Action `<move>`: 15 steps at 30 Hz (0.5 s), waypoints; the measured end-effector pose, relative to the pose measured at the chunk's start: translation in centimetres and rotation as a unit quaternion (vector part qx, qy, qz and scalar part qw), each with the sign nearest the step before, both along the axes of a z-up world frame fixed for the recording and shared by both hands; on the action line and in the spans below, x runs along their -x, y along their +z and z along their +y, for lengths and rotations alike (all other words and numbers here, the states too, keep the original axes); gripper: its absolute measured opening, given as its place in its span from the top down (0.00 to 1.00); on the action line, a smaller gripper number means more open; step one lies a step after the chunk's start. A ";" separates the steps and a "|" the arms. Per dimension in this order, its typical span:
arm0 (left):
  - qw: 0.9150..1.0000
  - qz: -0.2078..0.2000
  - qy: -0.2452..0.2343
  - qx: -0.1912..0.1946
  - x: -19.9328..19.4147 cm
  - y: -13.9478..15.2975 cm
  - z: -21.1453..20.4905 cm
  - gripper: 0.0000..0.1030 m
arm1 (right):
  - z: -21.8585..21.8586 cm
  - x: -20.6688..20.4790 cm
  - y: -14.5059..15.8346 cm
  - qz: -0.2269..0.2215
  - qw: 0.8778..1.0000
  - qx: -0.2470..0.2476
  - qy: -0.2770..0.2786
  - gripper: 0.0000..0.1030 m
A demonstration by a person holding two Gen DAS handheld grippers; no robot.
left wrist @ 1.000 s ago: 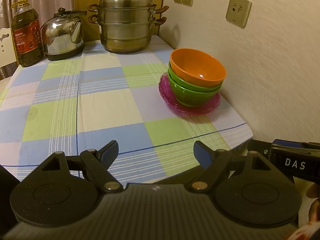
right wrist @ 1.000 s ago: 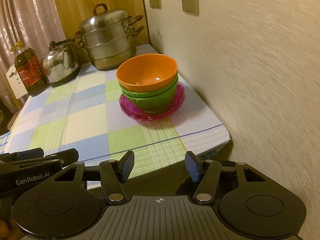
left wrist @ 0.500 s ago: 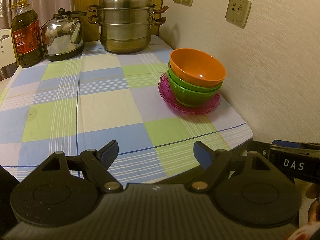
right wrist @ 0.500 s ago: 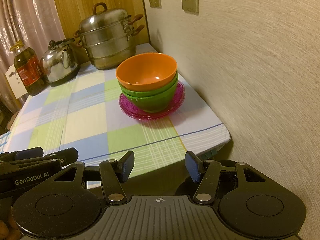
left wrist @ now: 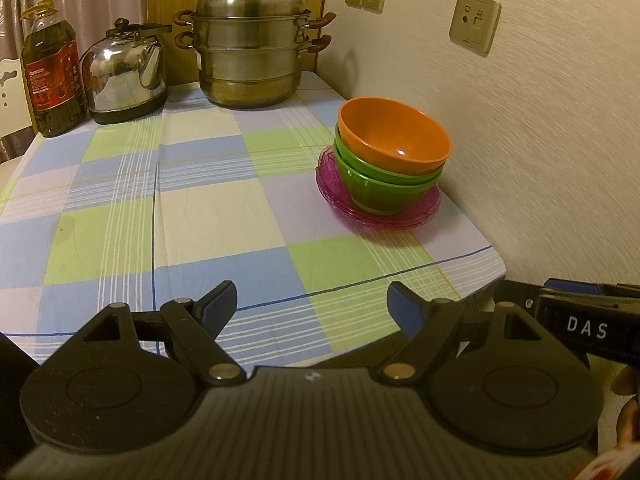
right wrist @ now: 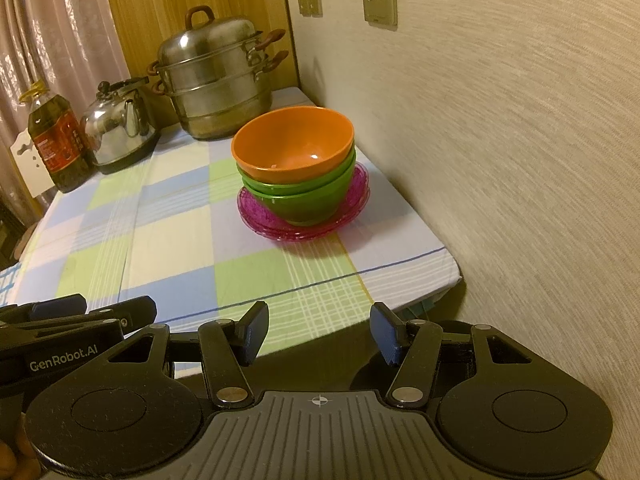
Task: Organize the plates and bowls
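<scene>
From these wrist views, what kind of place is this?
Most likely a home kitchen or dining corner. A tiered steel steamer pot, a kettle and a cooking oil bottle stand at the back of a checked tablecloth, with stacked bowls on pink plates beside a wall with sockets.

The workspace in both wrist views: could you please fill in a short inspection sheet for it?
Surface: table under a checked blue, green and cream cloth.
Job's things: glossy orange plastic bowl nested in two green plastic bowls, standing on stacked clear magenta plates beside the wall.
Clutter: steel tiered steamer pot, steel kettle and amber oil bottle along the far edge.
Grippers: left tool and right tool open, empty, over the near edge.
Cables: nothing seen.
Surroundings: textured wall with sockets, wood panel, curtain.
</scene>
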State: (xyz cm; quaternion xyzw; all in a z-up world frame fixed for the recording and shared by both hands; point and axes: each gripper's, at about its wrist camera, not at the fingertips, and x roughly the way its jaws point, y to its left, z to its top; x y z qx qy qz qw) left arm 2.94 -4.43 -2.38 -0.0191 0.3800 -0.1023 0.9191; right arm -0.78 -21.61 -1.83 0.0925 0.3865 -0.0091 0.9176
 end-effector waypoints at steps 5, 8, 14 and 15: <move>1.000 0.000 0.000 0.000 0.0 0.0 0.0 0.22 | 0.0 0.0 0.0 0.000 1.000 0.000 0.000 0.45; 1.000 -0.001 -0.001 0.000 0.0 0.0 0.0 0.22 | 0.0 0.0 0.0 0.000 1.000 0.000 0.000 0.45; 1.000 -0.001 -0.001 0.000 0.0 0.1 -0.1 0.22 | 0.0 0.0 0.0 0.000 1.000 0.000 0.000 0.45; 1.000 -0.001 -0.002 0.000 -0.1 0.1 -0.1 0.22 | 0.0 0.0 0.0 0.000 1.000 0.001 0.001 0.45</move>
